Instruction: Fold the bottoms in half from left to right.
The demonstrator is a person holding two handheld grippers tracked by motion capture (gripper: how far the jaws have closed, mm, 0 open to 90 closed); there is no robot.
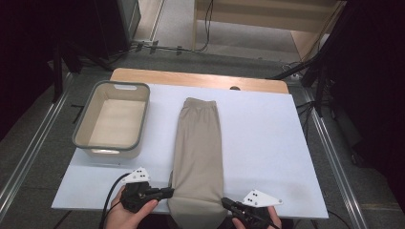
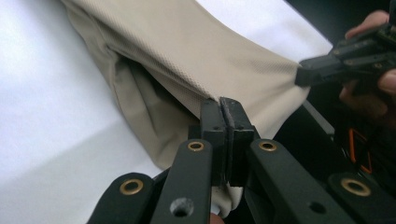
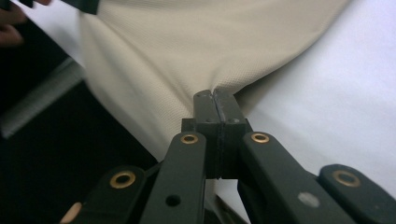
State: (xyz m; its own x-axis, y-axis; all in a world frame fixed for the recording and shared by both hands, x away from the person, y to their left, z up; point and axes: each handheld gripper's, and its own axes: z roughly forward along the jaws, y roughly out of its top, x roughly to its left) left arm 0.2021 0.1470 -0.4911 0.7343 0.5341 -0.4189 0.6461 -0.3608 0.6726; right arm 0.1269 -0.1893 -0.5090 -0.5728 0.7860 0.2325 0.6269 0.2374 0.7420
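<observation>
Hands low at table's near edge, both grippers [image 1: 168,193] [image 1: 226,204] pinching trousers [image 1: 198,143] hem.

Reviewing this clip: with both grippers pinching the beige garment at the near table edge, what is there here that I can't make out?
- Beige garment: its near end hangs over the table edge, high view; how far down cannot be told.
- Fabric edge inside the shut left gripper and right gripper: covered by the jaws, gripper views.
- Basket: near inner wall hidden by its rim, high view.
- Person's hands: cut off by the bottom edge, high view.
</observation>
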